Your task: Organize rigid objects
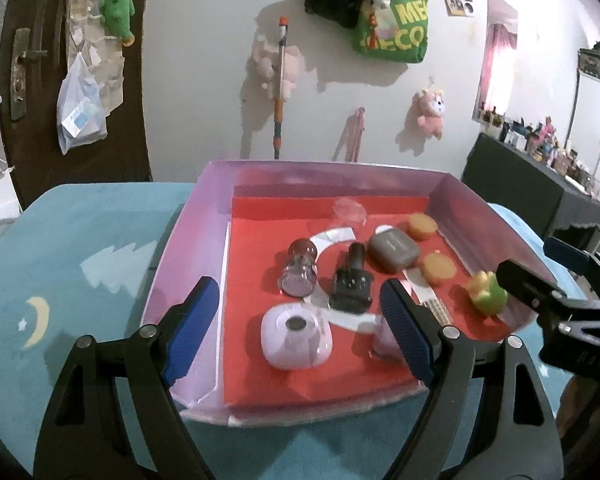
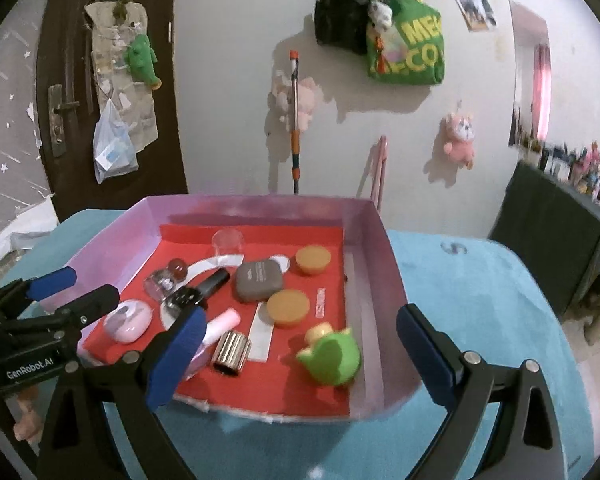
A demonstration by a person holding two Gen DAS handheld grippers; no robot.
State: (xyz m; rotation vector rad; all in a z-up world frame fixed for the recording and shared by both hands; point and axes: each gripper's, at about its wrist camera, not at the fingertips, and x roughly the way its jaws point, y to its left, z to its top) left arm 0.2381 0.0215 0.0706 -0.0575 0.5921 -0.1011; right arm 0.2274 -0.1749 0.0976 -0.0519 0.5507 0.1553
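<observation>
Red-floored tray (image 2: 374, 280) on a blue table (image 2: 480, 300) holds the scattered objects, a green toy (image 2: 332, 356) nearest. Both grippers, left (image 1: 296, 328) and right (image 2: 300, 354), hover empty, fingers apart. Crowding risks a finger knocking neighbours during any grab.

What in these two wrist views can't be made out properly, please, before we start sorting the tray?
- Pink tube: left wrist view, mostly hidden behind a blue finger pad; the right wrist view shows it whole.
- Clear cup: left wrist view, faint and blurred against the tray wall.
- Shelf clutter: right wrist view, smeared and too small.
- Left gripper: right wrist view, cut off by the left edge.
</observation>
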